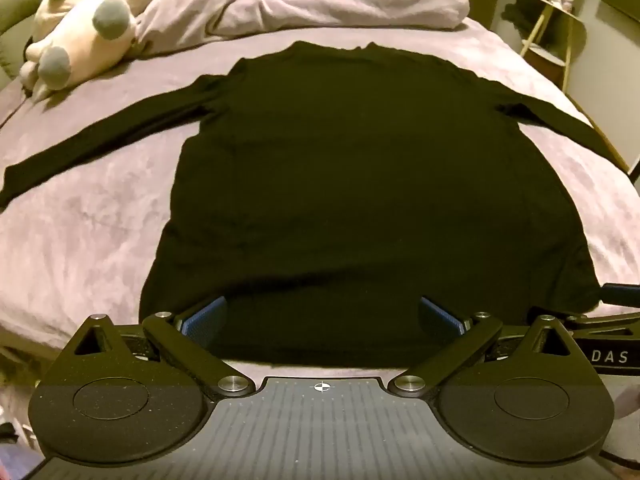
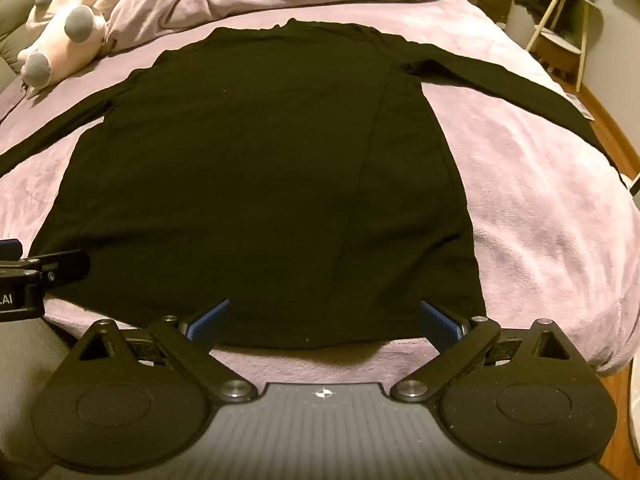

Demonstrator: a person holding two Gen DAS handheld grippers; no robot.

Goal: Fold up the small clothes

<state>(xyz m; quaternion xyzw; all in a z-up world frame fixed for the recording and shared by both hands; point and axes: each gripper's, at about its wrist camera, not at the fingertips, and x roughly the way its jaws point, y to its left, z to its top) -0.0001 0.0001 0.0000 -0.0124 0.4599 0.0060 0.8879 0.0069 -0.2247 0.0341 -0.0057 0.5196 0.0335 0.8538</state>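
Over the hem of the flat black shirt (image 1: pixel 360 184) we hover both grippers, left gripper (image 1: pixel 322 316) and right gripper (image 2: pixel 324 320), spread wide and empty, fold unstarted; next, pinch the bottom corners.

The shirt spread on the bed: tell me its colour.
Plain black, no pattern visible. The shirt shows best in the right wrist view.

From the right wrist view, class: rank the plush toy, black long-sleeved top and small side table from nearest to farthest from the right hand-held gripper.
1. Black long-sleeved top: directly ahead, its hem between the open fingers.
2. Plush toy: far left.
3. Small side table: far right, beyond the bed.
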